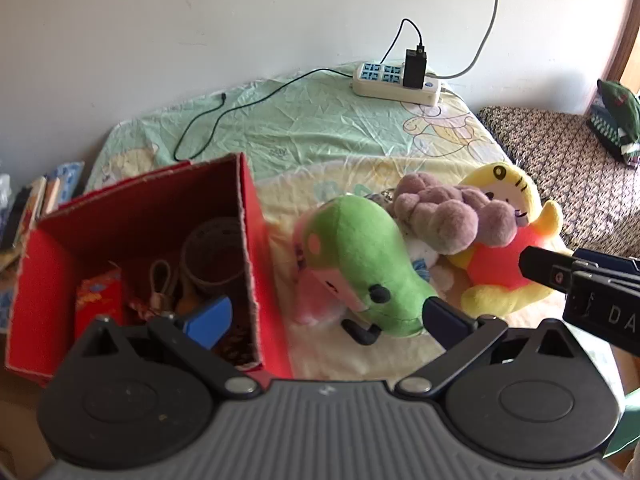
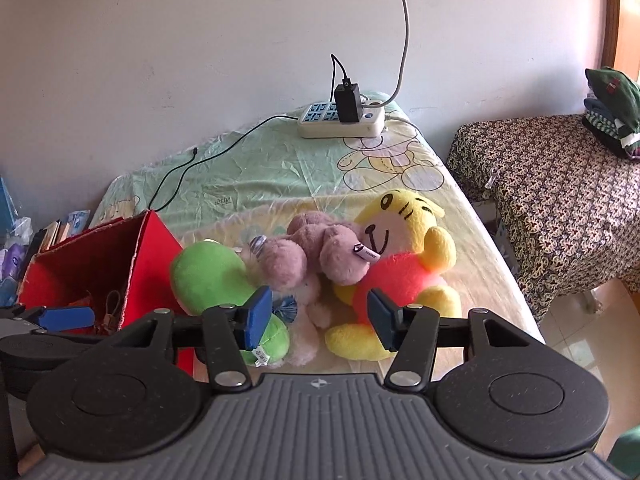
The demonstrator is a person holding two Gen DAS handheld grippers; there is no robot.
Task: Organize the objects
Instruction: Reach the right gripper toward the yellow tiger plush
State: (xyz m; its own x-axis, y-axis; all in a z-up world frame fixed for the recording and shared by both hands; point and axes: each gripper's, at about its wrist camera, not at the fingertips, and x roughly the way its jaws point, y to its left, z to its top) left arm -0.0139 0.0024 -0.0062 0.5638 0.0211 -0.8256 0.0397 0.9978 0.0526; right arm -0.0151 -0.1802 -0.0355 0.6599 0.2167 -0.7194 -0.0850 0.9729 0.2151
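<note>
Beside the red box (image 1: 132, 248) on the bed (image 2: 280, 160): green plush (image 1: 360, 264), purple plush (image 2: 320, 256), yellow plush (image 2: 404, 264) touching; left gripper (image 1: 324, 320) and right gripper (image 2: 318, 316) jaws wide open, empty.

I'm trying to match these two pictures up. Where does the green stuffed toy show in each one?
Left wrist view: the green stuffed toy lies at centre, just right of the red box.
Right wrist view: the green stuffed toy lies left of centre, again beside the red box, partly behind a blue finger pad.
Shared landmark: the white power strip by the wall.
</note>
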